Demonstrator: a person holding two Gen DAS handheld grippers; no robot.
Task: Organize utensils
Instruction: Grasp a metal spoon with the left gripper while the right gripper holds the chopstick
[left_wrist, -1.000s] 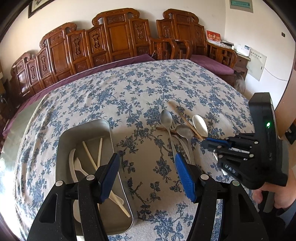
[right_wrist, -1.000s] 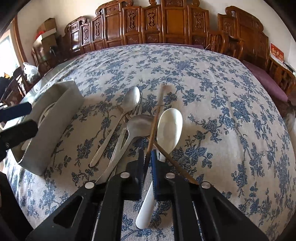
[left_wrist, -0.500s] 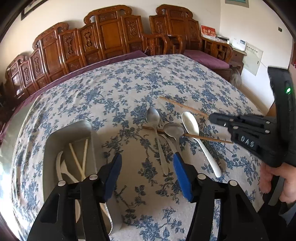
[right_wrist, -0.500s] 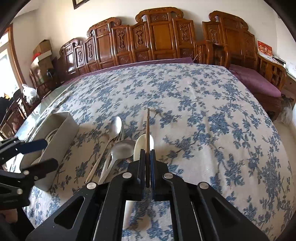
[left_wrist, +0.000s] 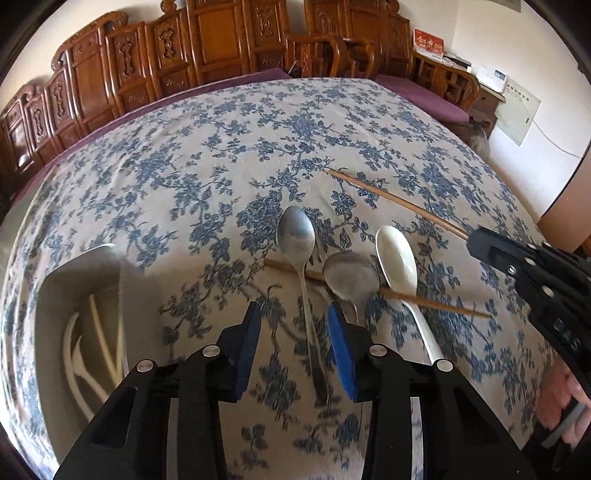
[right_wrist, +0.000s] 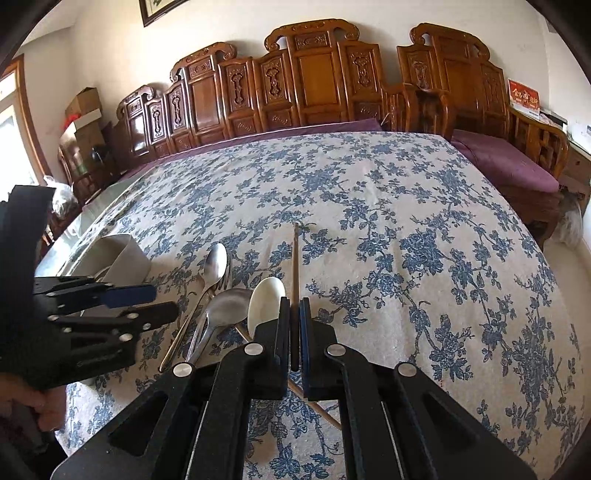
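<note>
My right gripper (right_wrist: 294, 306) is shut on a brown chopstick (right_wrist: 295, 258) and holds it above the table; it also shows in the left wrist view (left_wrist: 399, 203). My left gripper (left_wrist: 293, 325) is open and empty, over the handle of a metal spoon (left_wrist: 297, 232). A second metal spoon (left_wrist: 351, 275), a white spoon (left_wrist: 395, 254) and another chopstick (left_wrist: 424, 301) lie together on the floral tablecloth. A metal tray (left_wrist: 48, 295) at the left holds several white plastic utensils (left_wrist: 107, 343).
The table with the blue floral cloth (right_wrist: 388, 206) is ringed by carved wooden chairs (right_wrist: 317, 81). A purple-cushioned bench (right_wrist: 506, 162) stands at the right. Boxes (right_wrist: 83, 110) are stacked in the far left corner.
My right gripper has lifted the chopstick off the pile and risen. My left gripper has moved right, from above the tray to above the spoons, and narrowed a little.
</note>
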